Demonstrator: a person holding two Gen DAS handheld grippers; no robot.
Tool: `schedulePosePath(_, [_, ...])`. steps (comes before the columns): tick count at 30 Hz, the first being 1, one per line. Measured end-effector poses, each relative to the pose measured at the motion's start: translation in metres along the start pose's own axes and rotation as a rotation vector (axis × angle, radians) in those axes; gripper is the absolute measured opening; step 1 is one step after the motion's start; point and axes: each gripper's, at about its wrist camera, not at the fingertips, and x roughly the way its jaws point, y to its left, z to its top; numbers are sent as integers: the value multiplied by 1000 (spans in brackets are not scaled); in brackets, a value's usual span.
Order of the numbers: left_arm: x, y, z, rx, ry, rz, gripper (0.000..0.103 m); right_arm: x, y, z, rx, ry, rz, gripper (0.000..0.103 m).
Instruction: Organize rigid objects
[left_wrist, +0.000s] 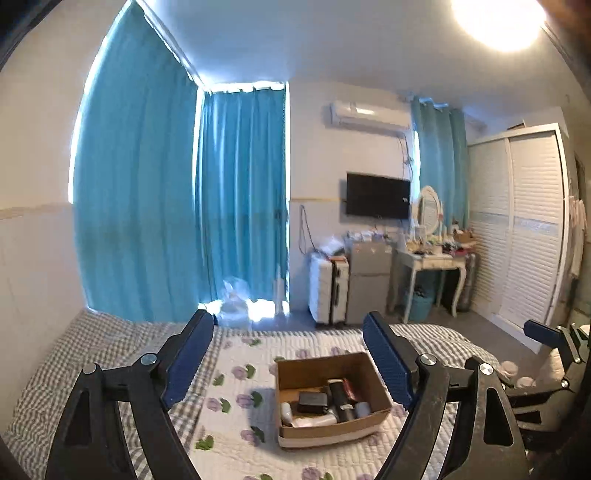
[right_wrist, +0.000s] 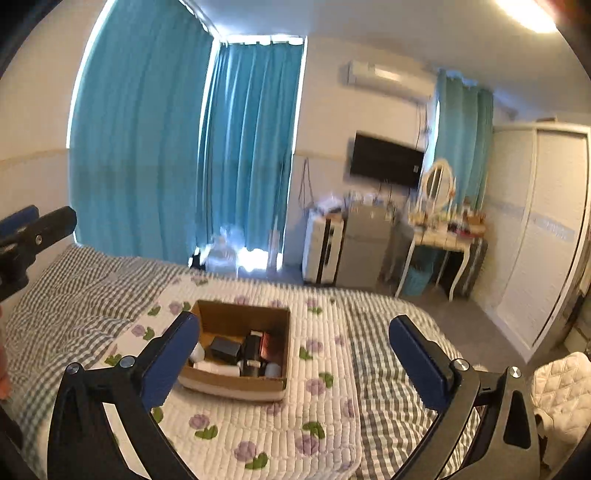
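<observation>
The cardboard box (left_wrist: 334, 397) sits on a white quilt with purple flowers (left_wrist: 236, 387), which lies over the grey checked bedspread (left_wrist: 74, 354) of the bed. Inside the box lie small rigid things packed close: a black rectangular case (left_wrist: 313, 401), a dark upright bottle (left_wrist: 338, 397), a reddish packet (left_wrist: 351, 389), a white tube (left_wrist: 312, 421) along the near wall and a pale round jar (left_wrist: 362, 409) at the near right corner. The left gripper (left_wrist: 288, 328) hovers above the bed with its jaws spread wide and nothing between them; the box shows low between its blue pads. The right gripper (right_wrist: 295, 328) is likewise wide and empty, its left pad overlapping the box's near left corner in that view. Beyond the bed stand teal curtains (left_wrist: 147, 184), a white suitcase (left_wrist: 327, 291), a small grey fridge (left_wrist: 369, 280), a cluttered dressing table (left_wrist: 432, 262) and a white wardrobe (left_wrist: 517, 221).
</observation>
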Motion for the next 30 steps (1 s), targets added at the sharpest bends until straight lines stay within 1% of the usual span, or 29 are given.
schedulePosePath(2, [0, -1, -15, 9, -13, 10, 86, -2, 2, -14, 7, -27, 25, 103])
schedulePosePath(4, [4, -4, -33, 41, -15, 24, 86, 0, 0, -29, 42, -50, 59, 103])
schedulePosePath(5, [7, -5, -44, 51, -26, 57, 86, 1, -2, -37, 56, -66, 79, 103])
schedulePosePath(6, [12, -5, -53, 53, -32, 68, 86, 5, -4, -46, 68, -79, 82, 103])
schedulePosePath(7, [16, -4, -63, 48, -35, 64, 86, 10, -5, -55, 73, -91, 84, 103])
schedulePosePath(9, [28, -1, -85, 27, -15, 56, 86, 22, -6, -73, 69, -98, 77, 103])
schedulePosePath(11, [41, 2, -110, -12, 29, 40, 86, 34, -5, -90, 65, -106, 65, 103])
schedulePosePath(12, [47, 1, -124, -15, 43, 36, 86, 43, -6, -100, 65, -105, 57, 103])
schedulePosePath(14, [55, -2, -147, 9, 66, 42, 86, 57, -3, -120, 65, -84, 52, 103])
schedulePosePath(17, [67, -6, -171, 28, 125, 24, 86, 77, 6, -145, 34, -27, 37, 103])
schedulePosePath(19, [69, -5, -174, 25, 130, 22, 86, 85, 7, -154, 34, -2, 46, 103])
schedulePosePath(20, [69, -3, -174, 9, 126, 3, 86, 87, 7, -156, 39, 3, 46, 103])
schedulePosePath(21, [70, -2, -174, -1, 130, 5, 86, 88, 6, -157, 43, 4, 48, 103])
schedulePosePath(23, [73, -1, -174, -2, 144, 6, 86, 85, 4, -156, 52, -3, 42, 103])
schedulePosePath(24, [73, -1, -174, 5, 143, 17, 86, 85, 3, -156, 57, -7, 40, 103])
schedulePosePath(28, [70, -4, -173, 4, 132, 0, 86, 82, 0, -154, 69, -19, 32, 103])
schedulePosePath(30, [68, -4, -174, 9, 128, 4, 86, 83, 1, -154, 67, -19, 28, 103])
